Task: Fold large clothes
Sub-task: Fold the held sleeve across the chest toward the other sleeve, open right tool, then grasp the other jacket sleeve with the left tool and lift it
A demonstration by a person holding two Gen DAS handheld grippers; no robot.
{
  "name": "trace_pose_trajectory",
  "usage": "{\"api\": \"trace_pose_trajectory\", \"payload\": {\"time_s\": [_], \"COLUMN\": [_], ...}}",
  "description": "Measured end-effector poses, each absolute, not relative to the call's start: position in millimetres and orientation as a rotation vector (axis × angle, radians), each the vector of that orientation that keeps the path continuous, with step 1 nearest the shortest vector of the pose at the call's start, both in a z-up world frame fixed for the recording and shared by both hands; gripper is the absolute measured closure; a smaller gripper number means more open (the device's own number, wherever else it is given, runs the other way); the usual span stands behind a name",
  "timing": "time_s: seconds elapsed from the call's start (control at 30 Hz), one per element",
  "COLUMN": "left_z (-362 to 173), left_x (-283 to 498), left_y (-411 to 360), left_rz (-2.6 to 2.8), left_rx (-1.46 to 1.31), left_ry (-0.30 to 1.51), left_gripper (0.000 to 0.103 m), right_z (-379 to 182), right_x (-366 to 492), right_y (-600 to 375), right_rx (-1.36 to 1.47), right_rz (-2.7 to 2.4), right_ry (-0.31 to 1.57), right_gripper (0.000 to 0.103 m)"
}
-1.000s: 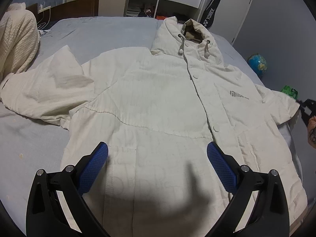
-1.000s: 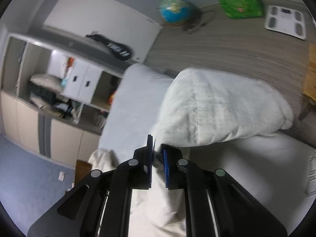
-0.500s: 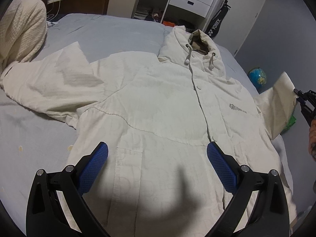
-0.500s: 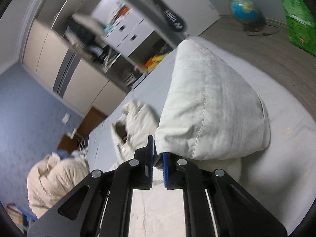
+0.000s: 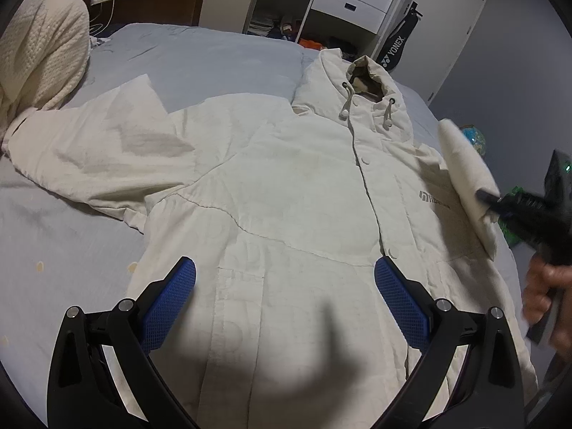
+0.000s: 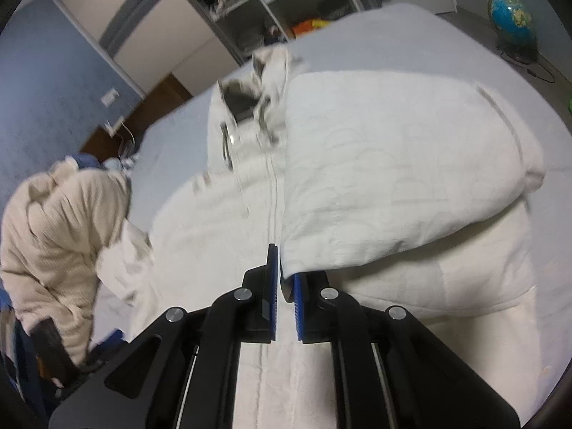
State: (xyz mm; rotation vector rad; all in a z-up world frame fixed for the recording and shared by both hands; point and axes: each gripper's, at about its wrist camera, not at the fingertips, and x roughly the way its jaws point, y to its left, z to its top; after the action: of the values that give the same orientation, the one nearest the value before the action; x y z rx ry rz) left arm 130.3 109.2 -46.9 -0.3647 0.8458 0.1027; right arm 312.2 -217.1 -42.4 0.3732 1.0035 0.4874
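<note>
A cream hooded jacket [image 5: 286, 186] lies face up and buttoned on the grey-blue bed [image 5: 64, 250], hood toward twelve o'clock in the left wrist view. The left gripper [image 5: 285, 296] hangs over the hem with its fingers spread wide, released and holding nothing. At three o'clock the right gripper [image 6: 284, 286] has its fingers clenched on the cuff of the sleeve [image 6: 393, 178], which is lifted and drawn over the chest. A knitted cream garment [image 5: 39, 57] is heaped at ten o'clock.

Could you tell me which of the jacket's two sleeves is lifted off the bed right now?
The right tongs hold the lifted sleeve; the other sleeve lies flat on the bed.
</note>
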Motion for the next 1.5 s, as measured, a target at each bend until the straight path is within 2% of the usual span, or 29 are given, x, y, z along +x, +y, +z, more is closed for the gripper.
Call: {"api": "trace_pose_trajectory", "payload": {"time_s": [0.17,0.23,0.3,0.33,0.37,0.43,0.83,1.03,1.2,1.5], "left_z": [-49.3,-50.2,-50.8,-51.2,-51.5,-52.4,-55.8,-57.8,-53.4,-33.2], "left_x": [131.5,131.8,132.1,132.2,132.4,132.6,135.7,140.8,160.9,225.9], "left_y": [109.1,108.6,108.1,107.8,107.3,106.5,88.1,60.5,20.5,-105.0], "left_rz": [0.107,0.109,0.111,0.111,0.112,0.114,0.100,0.051,-0.024,-0.167], "left_rx": [-0.363,-0.359,-0.356,-0.354,-0.351,-0.345,-0.242,-0.118,-0.049,0.150], "left_ry": [0.854,0.857,0.859,0.860,0.861,0.865,0.896,0.928,0.952,0.904], "left_gripper": [0.007,0.007,0.007,0.007,0.007,0.007,0.007,0.007,0.007,0.007], "right_z": [-70.4,-78.6,-84.9,-85.6,-86.6,-85.8,-64.3,-77.9,-81.9,-89.7], "right_x": [309.7,307.9,301.0,297.3,291.6,279.7,221.8,210.7,210.3,203.6], "right_y": [-203.9,-200.6,-200.5,-204.1,-208.7,-218.5,-299.4,-331.6,-347.6,-373.0], "right_rx": [0.317,0.294,0.282,0.286,0.296,0.317,0.376,0.433,0.513,0.647], "right_rz": [0.468,0.467,0.467,0.469,0.472,0.483,0.333,0.186,0.153,0.141], "right_ry": [1.081,1.113,1.124,1.122,1.121,1.107,0.994,0.928,0.906,0.886], "right_gripper": [0.095,0.091,0.077,0.060,0.048,0.042,0.041,0.040,0.037,0.037]}}
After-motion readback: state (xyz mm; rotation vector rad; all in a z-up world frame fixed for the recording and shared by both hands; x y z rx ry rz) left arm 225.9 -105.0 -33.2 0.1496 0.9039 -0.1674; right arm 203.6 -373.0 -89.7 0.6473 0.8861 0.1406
